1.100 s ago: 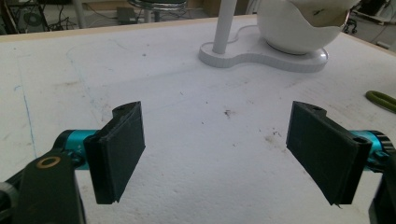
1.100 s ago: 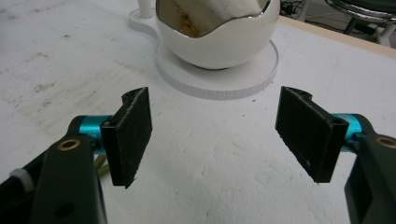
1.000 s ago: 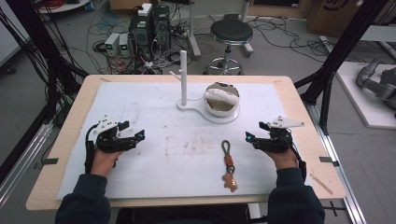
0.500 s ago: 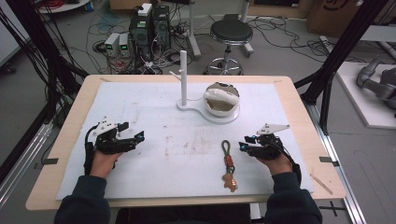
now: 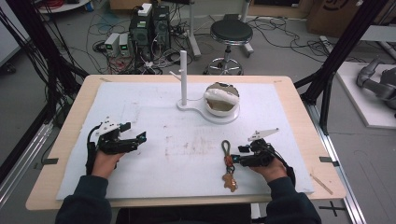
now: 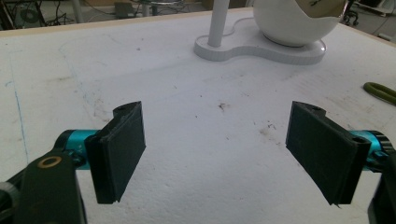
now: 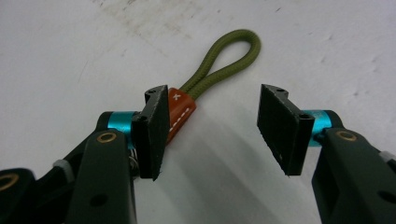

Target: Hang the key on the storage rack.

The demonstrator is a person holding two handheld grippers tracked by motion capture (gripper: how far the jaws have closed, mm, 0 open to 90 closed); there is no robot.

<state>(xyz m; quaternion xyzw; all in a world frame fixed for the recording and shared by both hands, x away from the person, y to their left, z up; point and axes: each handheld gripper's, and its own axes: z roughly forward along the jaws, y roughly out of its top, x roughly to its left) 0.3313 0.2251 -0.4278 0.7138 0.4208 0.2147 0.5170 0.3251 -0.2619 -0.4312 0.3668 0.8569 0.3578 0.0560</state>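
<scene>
Keychain strap lined up for a pick

The keychain strap [image 5: 227, 158] lies flat on the worktop [image 5: 154, 116]; the right hand-held gripper [image 5: 237, 156], jaws just reopened and apart, noses in beside its leather tab, while the left hand-held gripper [image 5: 139, 136] waits open, well apart.

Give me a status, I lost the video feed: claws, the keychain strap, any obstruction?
Left claw open, idle. Right claw open, jaws just reopening at the keychain strap, not gripping. Strap flat on the mat. Nothing blocking.
</scene>
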